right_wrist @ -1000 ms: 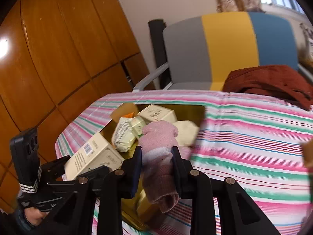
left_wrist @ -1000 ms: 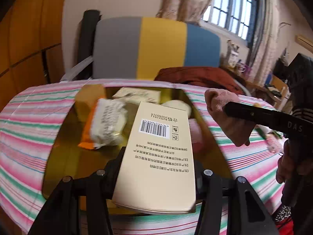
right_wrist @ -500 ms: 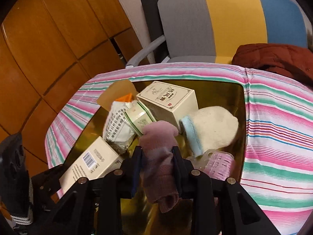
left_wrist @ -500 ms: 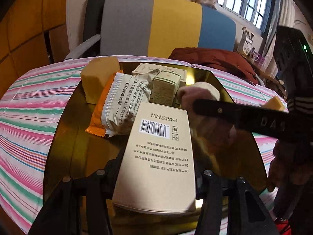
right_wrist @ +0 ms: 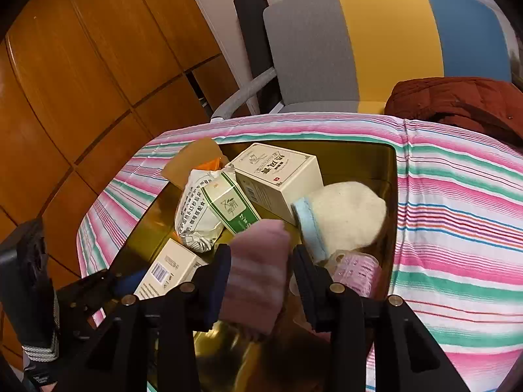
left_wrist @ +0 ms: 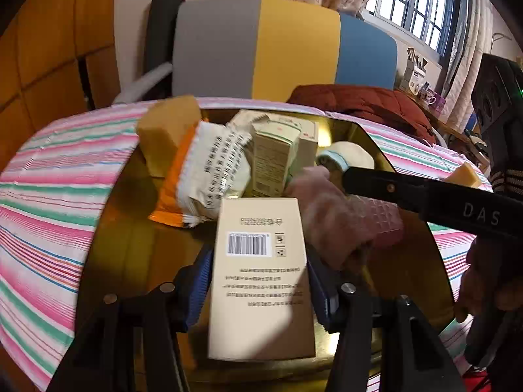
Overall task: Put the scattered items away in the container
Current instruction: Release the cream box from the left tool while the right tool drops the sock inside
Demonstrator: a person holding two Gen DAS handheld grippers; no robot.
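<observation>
Daylight enters through the barred window at upper right — warm, fairly bright. Glare glints off the golden tray. Fisheye bending curves the edges, corners vignette black — the pink sock blurs slightly.

contents of the gold container, counted
three boxes, two socks, one snack packet, one pink roller, one sponge.

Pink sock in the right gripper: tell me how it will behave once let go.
The pink sock droops below the opening right gripper, so it is probably floppy and light. It should slump into the gold container without rolling, perhaps draping over the pink roller.
</observation>
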